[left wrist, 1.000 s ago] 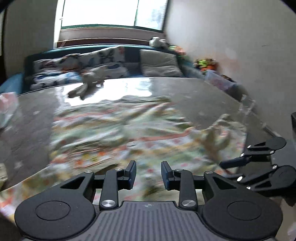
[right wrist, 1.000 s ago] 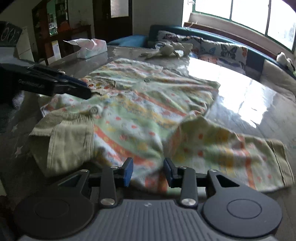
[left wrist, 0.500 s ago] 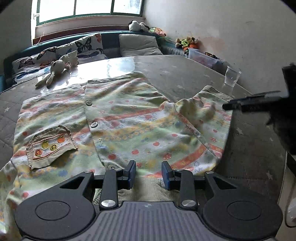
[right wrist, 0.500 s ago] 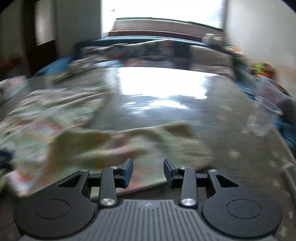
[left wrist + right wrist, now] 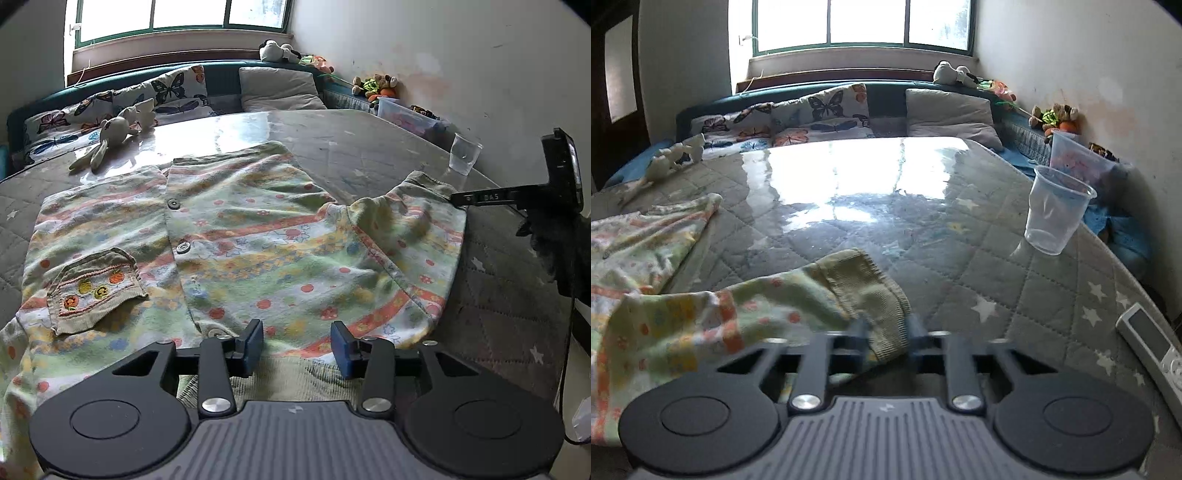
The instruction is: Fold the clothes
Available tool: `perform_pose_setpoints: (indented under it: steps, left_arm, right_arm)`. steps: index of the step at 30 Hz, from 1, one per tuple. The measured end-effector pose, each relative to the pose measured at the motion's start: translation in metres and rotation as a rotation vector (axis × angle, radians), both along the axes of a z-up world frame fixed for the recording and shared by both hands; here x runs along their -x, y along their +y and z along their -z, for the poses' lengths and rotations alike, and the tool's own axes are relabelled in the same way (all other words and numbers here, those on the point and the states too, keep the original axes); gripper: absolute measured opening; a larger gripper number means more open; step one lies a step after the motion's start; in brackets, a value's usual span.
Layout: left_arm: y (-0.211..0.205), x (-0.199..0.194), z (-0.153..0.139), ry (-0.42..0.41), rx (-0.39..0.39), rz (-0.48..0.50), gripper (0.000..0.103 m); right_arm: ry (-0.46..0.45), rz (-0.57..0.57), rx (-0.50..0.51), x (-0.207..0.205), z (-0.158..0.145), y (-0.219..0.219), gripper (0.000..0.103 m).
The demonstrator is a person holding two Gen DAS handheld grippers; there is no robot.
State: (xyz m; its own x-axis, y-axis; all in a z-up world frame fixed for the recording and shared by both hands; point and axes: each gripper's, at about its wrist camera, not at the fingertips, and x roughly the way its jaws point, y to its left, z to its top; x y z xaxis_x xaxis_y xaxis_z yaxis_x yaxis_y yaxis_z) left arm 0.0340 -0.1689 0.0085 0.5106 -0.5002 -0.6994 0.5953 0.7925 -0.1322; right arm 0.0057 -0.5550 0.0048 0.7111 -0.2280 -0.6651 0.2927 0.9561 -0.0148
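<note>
A child's striped, flower-print cardigan lies spread face up on the glass-topped table, with a small pocket at left. My left gripper is open over the ribbed collar edge at the near side. My right gripper is shut on the ribbed cuff of the right sleeve; in the left wrist view its finger sits at that cuff.
A clear plastic cup stands on the table right of the sleeve. A remote lies at the right edge. A stuffed rabbit lies at the far left. Cushions and a bench stand behind the table.
My right gripper swung right to the sleeve end and closed on the cuff. My left gripper settled at the collar and stayed open.
</note>
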Motion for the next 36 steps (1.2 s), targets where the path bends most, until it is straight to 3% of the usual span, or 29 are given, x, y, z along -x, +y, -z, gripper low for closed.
perform_pose_setpoints:
  steps: [7, 11, 13, 17, 23, 25, 26, 32, 36]
  left_arm:
    - [0.0, 0.002, 0.0, -0.007, 0.0, 0.01, 0.047]
    - [-0.002, 0.004, 0.001, -0.017, -0.001, 0.015, 0.051]
    - [-0.003, 0.005, 0.001, -0.02, -0.004, 0.018, 0.051]
    - [-0.002, 0.005, 0.0, -0.018, -0.004, 0.017, 0.051]
    - [-0.003, 0.007, -0.005, -0.018, -0.003, 0.011, 0.051]
    - [-0.006, 0.008, -0.01, -0.028, 0.005, 0.02, 0.051]
    - [-0.008, 0.008, -0.013, -0.033, 0.01, 0.026, 0.05]
    - [-0.033, 0.006, -0.019, -0.048, 0.026, 0.094, 0.05]
    - [-0.053, 0.008, -0.011, -0.034, 0.036, 0.146, 0.05]
  right_arm:
    - [-0.069, 0.122, 0.12, 0.031, -0.022, -0.004, 0.001]
    - [-0.003, 0.153, 0.101, 0.037, -0.008, -0.014, 0.002]
    - [-0.017, 0.127, 0.068, 0.038, -0.009, -0.013, 0.005]
    - [-0.055, 0.088, 0.021, 0.028, -0.016, -0.012, 0.035]
    - [-0.011, 0.096, -0.062, 0.009, 0.003, -0.024, 0.033]
    - [-0.02, 0.099, -0.076, 0.013, 0.005, -0.021, 0.014]
    - [-0.022, 0.098, -0.079, 0.016, 0.005, -0.02, 0.009]
    - [-0.044, 0.146, 0.05, 0.04, -0.007, -0.002, 0.008]
    - [0.001, 0.156, 0.068, 0.043, -0.003, 0.003, 0.013]
